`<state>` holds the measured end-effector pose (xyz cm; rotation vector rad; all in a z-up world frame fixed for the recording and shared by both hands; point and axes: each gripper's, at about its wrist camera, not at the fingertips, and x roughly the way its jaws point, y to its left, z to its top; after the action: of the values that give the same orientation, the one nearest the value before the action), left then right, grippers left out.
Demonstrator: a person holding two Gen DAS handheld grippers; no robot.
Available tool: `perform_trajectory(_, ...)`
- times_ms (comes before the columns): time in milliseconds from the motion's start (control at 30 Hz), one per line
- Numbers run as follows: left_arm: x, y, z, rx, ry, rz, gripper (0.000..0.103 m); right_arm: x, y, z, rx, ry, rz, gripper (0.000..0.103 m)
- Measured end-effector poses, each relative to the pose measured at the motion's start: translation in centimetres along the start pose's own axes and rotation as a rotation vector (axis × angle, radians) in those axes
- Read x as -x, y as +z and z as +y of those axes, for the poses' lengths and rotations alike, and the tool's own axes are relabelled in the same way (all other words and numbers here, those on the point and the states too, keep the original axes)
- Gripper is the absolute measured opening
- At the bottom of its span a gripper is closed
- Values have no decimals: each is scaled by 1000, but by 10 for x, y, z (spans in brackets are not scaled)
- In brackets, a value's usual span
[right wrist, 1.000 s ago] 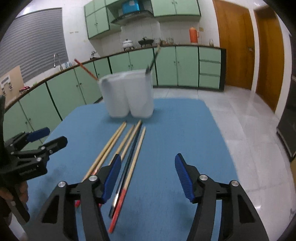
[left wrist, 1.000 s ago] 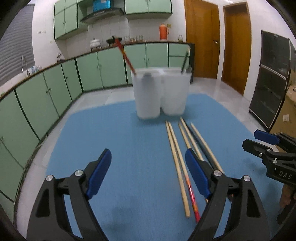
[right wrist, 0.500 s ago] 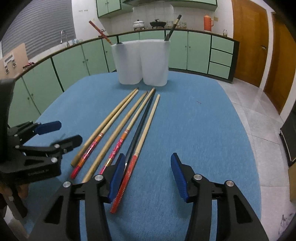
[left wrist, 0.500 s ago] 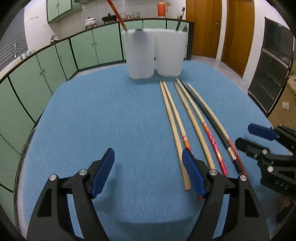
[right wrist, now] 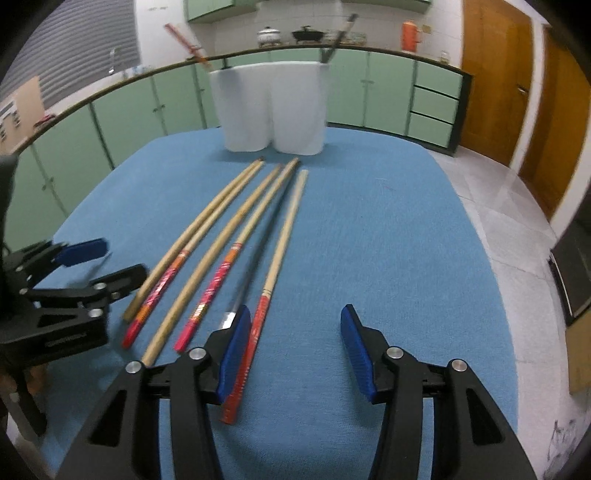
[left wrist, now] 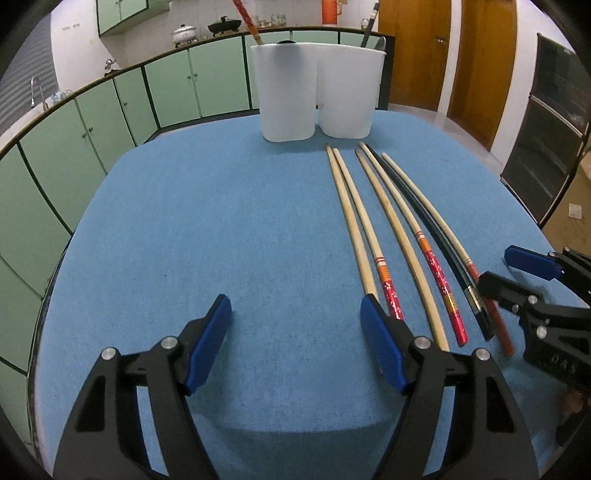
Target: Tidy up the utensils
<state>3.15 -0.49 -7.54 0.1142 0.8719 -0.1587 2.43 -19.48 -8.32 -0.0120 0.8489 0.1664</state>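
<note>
Two hand-held grippers hover low over a blue-covered table (left wrist: 221,221) where six loose chopsticks (left wrist: 369,229) lie fanned side by side, right of centre in the left wrist view. Their tips point toward a white twin-cup holder (left wrist: 317,88) at top centre, which already has a red chopstick (left wrist: 245,16) in one cup and a dark utensil (left wrist: 371,22) in the other. The left gripper (left wrist: 295,328) stands wide open and empty, its right pad just beside the leftmost stick. The right gripper (right wrist: 291,332) is about half open, also empty, with its left pad over the red-ended chopstick (right wrist: 258,314) nearest it. The sticks lie close together, so a closing jaw may well pinch two, or nudge neighbours out of line; the grippers, working near each other, could also collide.
</note>
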Motion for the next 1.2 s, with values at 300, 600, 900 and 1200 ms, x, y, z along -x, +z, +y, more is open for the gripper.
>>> perform_trajectory(300,16,-6,1,-23,-45,-51,70,19,-4,-27,-118,-12,-87,50)
perform_trajectory(600,15,-16,-10,-62,-76,-9,64,36,-16,-25,-106,-21,-146,49)
perform_trajectory(900,12,-18,-12,-75,-87,17,60,36,-17,-20,-94,1,-136,48)
perform_trajectory(1200,10,-16,-11,-57,-64,20,43,26,-19,-7,-41,26,-81,42)
